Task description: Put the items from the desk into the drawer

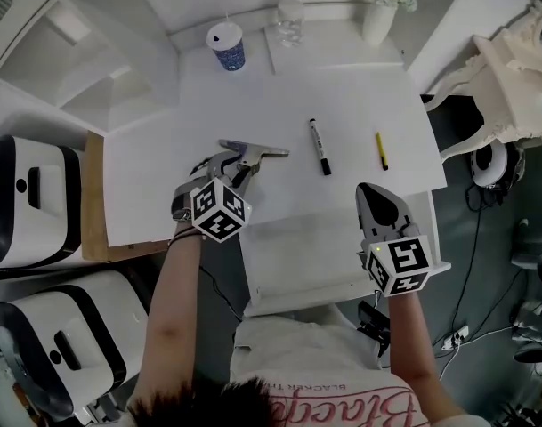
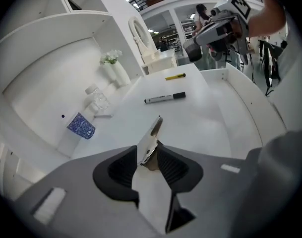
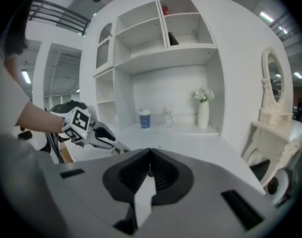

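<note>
My left gripper (image 1: 245, 169) is shut on a flat silver metal tool (image 1: 253, 149), which sticks out past the fingertips over the white desk (image 1: 253, 96). In the left gripper view the metal tool (image 2: 150, 142) stands clamped between the dark pads. A black marker (image 1: 319, 147) and a yellow pen (image 1: 381, 149) lie on the desk to the right. The open white drawer (image 1: 324, 294) juts out below the desk's front edge. My right gripper (image 1: 376, 201) hangs over the drawer's right end, jaws together with nothing in them.
A blue paper cup (image 1: 226, 45), a clear bottle (image 1: 290, 20) and a white vase of flowers (image 1: 382, 3) stand along the back of the desk. White machines (image 1: 30, 198) sit on the floor at left, an ornate white chair (image 1: 511, 69) at right.
</note>
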A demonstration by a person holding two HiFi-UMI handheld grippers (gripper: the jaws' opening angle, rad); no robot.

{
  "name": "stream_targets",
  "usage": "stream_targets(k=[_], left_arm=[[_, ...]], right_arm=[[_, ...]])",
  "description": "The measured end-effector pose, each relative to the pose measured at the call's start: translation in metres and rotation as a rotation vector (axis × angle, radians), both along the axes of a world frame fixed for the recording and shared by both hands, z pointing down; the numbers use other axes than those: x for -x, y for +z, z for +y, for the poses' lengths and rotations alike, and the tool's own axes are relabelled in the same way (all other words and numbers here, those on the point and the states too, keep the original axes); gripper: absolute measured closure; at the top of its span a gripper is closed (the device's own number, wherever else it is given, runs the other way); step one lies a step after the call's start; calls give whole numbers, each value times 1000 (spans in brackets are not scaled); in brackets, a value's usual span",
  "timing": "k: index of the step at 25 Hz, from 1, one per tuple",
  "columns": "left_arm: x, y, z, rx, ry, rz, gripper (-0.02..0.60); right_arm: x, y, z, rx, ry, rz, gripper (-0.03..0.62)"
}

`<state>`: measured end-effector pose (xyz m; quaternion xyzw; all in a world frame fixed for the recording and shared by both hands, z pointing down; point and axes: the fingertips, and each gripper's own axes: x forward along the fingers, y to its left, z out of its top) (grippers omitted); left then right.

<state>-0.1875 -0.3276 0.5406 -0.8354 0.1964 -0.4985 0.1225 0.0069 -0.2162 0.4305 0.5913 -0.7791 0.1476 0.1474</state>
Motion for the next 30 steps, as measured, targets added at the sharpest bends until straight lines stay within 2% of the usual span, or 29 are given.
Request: stream_targets(k=[6, 14, 22, 30], left_arm=[[-5, 14, -3, -44, 127, -154, 463], [-14, 13, -6, -83, 201, -218, 517], [-15, -8, -23, -172, 152, -174, 563], [-7, -38, -7, -144, 124, -67, 568]], right_arm=[[-6, 3, -4, 4, -7, -15, 585], [-13, 6, -2, 8, 18, -41, 585], [-8, -3, 2, -13, 27, -46, 585], [6, -32, 18, -64, 49, -12, 586]])
